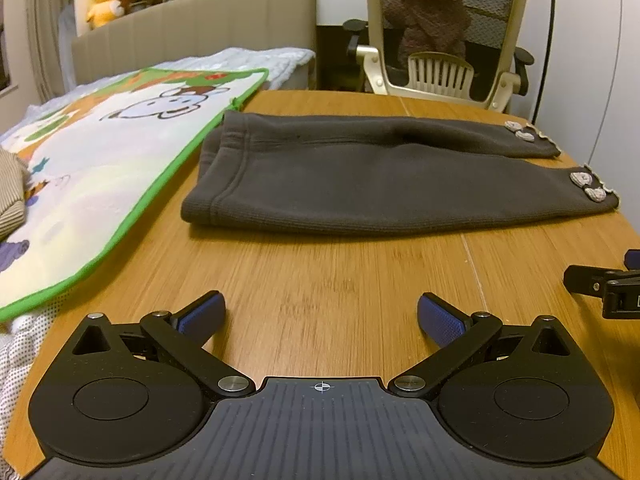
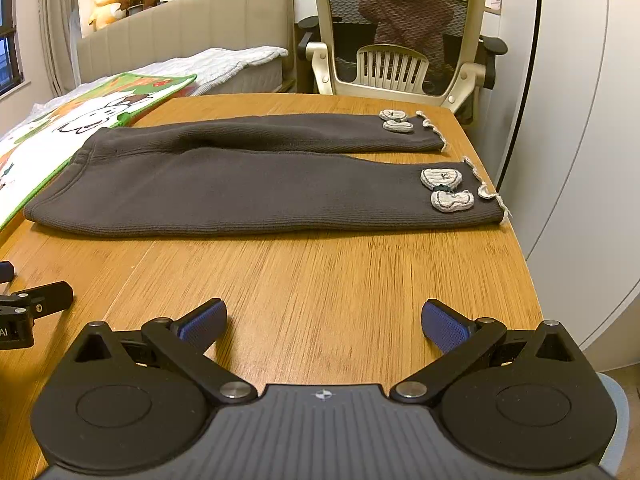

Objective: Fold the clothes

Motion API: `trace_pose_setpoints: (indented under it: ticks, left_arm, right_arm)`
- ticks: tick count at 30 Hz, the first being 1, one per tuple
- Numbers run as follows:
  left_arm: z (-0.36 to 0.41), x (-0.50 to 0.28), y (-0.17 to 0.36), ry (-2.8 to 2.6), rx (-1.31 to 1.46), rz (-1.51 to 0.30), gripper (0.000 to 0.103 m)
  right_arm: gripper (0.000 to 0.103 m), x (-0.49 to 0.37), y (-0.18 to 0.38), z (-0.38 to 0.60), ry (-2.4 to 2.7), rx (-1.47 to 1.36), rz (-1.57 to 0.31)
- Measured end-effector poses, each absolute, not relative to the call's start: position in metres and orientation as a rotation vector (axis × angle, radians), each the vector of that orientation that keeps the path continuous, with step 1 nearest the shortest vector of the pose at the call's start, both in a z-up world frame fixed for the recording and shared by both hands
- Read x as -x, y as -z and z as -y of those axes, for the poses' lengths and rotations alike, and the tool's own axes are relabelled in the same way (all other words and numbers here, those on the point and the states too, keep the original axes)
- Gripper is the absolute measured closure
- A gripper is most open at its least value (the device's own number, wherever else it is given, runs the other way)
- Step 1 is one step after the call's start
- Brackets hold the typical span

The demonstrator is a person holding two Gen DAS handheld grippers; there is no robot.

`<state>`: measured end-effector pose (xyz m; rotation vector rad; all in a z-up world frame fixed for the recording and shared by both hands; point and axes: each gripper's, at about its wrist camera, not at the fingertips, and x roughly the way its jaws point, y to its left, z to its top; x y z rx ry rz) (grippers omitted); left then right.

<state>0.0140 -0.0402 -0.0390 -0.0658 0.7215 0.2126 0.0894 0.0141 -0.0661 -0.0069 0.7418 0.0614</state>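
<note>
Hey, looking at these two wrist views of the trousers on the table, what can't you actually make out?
- Underside of the dark trousers: hidden by their own top layer, both views.
- Garment behind the office chair: blurred by its mesh back.
- Right gripper in the left wrist view: cut off by the right edge; open in its own view.
- Striped cloth: cut off by the left edge.
- Left gripper: open, holding nothing.

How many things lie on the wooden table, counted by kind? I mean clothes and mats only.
Dark grey trousers: 1
Cartoon mat with green border, its edge lying over the table's left side: 1
Total: 2
</note>
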Motion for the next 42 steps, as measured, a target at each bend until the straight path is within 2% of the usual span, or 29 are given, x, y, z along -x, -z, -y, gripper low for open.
trace_pose_setpoints:
  ticks: [42]
  left_arm:
    - [0.037, -0.015, 0.040, -0.204, 0.072, -0.708, 0.000]
  right_arm:
    - [0.000, -0.096, 0.066, -0.003, -0.072, 0.012, -0.739]
